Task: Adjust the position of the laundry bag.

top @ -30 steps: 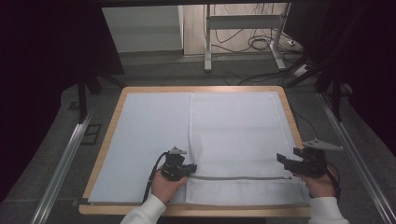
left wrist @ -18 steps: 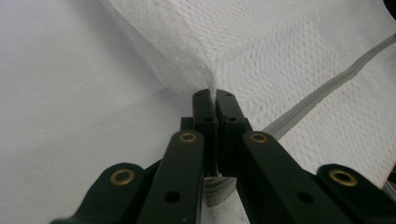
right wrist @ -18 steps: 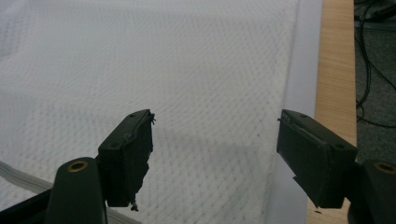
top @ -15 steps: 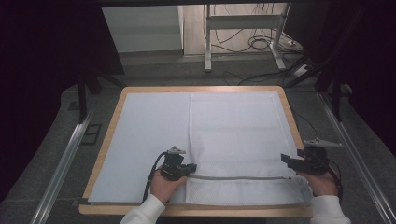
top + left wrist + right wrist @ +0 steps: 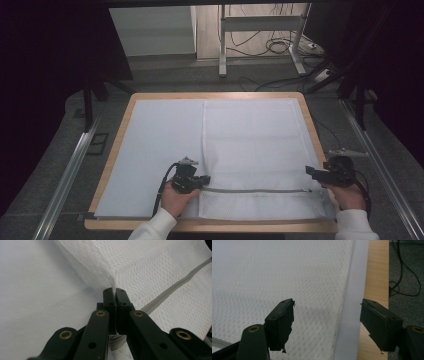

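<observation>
A white mesh bag (image 5: 250,145) lies flat on the right half of a white mat (image 5: 160,140), with a grey zipper (image 5: 255,190) running across near its front edge. My left gripper (image 5: 204,180) is at the zipper's left end. In the left gripper view it (image 5: 114,291) is shut on a raised fold of the mesh bag (image 5: 150,270), with the zipper (image 5: 172,291) running off to the right. My right gripper (image 5: 311,172) is at the bag's right edge. It (image 5: 327,320) stands open over the mesh (image 5: 274,272) and the mat's edge (image 5: 352,305), holding nothing.
The mat covers a wooden table (image 5: 119,131), whose bare rim (image 5: 377,270) lies just right of the right gripper. Metal rails (image 5: 70,170) flank the table on a grey floor. Cables (image 5: 280,47) and desk legs stand beyond the far edge.
The right gripper has drifted slightly to the right, toward the bag's right edge. The left gripper keeps its hold in the same place.
</observation>
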`<state>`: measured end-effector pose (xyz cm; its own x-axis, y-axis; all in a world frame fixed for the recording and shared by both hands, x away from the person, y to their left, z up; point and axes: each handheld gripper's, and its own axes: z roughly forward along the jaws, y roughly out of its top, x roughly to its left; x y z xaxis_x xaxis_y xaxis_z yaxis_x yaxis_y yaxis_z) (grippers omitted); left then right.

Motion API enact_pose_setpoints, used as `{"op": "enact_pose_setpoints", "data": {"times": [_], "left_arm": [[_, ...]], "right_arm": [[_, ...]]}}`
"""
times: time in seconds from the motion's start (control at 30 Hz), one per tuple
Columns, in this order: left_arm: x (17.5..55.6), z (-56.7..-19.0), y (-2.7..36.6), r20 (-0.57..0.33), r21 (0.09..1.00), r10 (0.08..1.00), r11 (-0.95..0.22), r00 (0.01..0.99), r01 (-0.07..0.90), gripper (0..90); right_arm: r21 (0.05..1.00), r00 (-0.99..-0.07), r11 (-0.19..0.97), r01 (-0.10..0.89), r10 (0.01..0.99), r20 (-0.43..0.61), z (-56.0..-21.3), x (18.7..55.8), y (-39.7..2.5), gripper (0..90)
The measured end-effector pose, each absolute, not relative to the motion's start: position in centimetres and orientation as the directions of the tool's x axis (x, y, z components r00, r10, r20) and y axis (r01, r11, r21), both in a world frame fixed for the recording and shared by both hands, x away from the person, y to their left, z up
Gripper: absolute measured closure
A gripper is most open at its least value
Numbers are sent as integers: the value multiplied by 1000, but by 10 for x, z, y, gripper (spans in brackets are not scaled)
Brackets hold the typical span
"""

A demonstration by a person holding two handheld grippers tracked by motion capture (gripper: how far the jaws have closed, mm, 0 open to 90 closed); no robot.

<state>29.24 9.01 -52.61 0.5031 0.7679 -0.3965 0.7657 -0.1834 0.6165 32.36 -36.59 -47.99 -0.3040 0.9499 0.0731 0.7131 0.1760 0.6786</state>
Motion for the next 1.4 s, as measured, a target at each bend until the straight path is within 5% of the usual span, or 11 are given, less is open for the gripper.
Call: {"op": "enact_pose_setpoints", "data": {"times": [1.13,1.4], "left_arm": [[293,-525,92,-406,615,763,-180,504,768,893],[293,-525,92,-405,616,763,-180,504,767,893]], "right_arm": [[580,-296,186,793,950,100,-502,338,-362,373],[586,-327,261,768,945,8,-502,336,-355,605]]}}
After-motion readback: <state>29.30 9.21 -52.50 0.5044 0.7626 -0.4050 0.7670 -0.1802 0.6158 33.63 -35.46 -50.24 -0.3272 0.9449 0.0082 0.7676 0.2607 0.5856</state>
